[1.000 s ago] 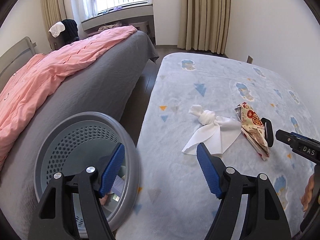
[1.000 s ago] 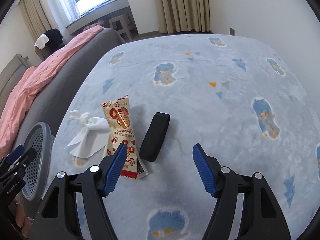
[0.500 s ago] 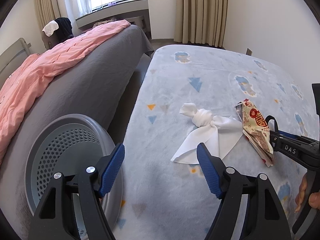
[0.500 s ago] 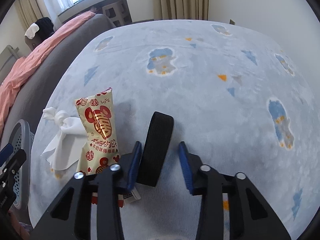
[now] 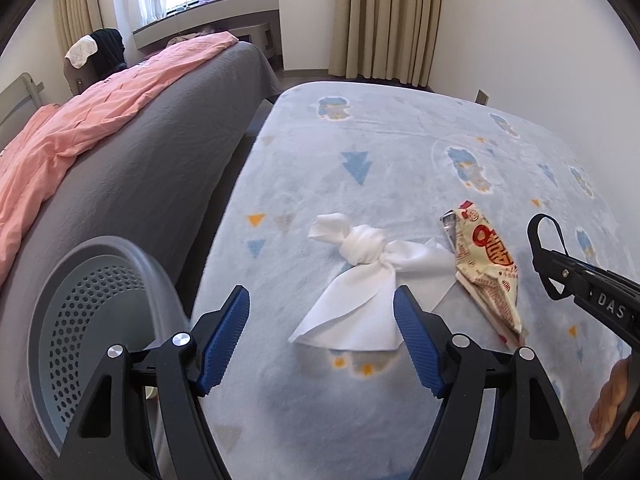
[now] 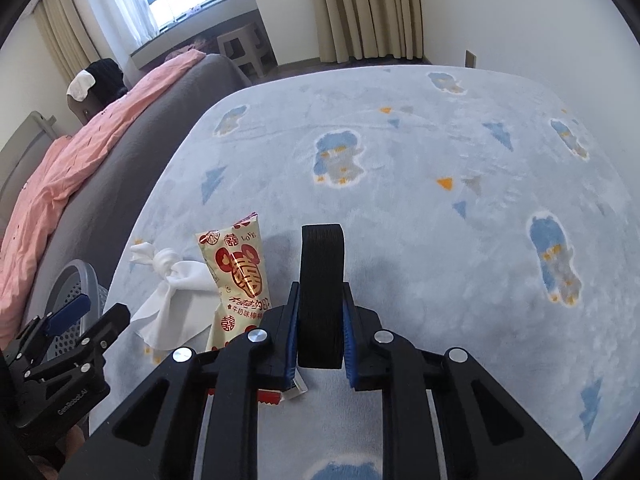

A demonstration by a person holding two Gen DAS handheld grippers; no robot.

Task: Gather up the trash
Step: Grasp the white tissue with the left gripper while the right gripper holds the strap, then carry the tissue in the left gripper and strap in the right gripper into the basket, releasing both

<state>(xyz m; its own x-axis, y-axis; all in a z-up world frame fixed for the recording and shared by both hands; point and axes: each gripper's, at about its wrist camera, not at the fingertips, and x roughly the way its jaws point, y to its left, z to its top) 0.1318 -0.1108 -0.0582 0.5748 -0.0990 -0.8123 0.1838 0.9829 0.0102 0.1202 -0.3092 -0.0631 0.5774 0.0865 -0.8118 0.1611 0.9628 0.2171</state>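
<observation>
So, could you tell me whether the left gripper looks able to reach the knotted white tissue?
Probably yes: the left gripper is open, and the tissue lies on the rug just ahead of it with nothing between.

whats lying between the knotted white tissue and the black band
The snack wrapper lies between the knotted white tissue and the black band, which the right tool grips. The right wrist view shows this.

A pale blue patterned rug (image 6: 420, 152) is carrying the loose things. A knotted white cloth (image 5: 362, 280) is lying flat on it, and a cream and red snack wrapper (image 5: 486, 264) is lying just beside that cloth, touching its edge, on the side away from the grey perforated basket (image 5: 84, 320). The basket is sitting near the cloth, at the rug's edge
</observation>
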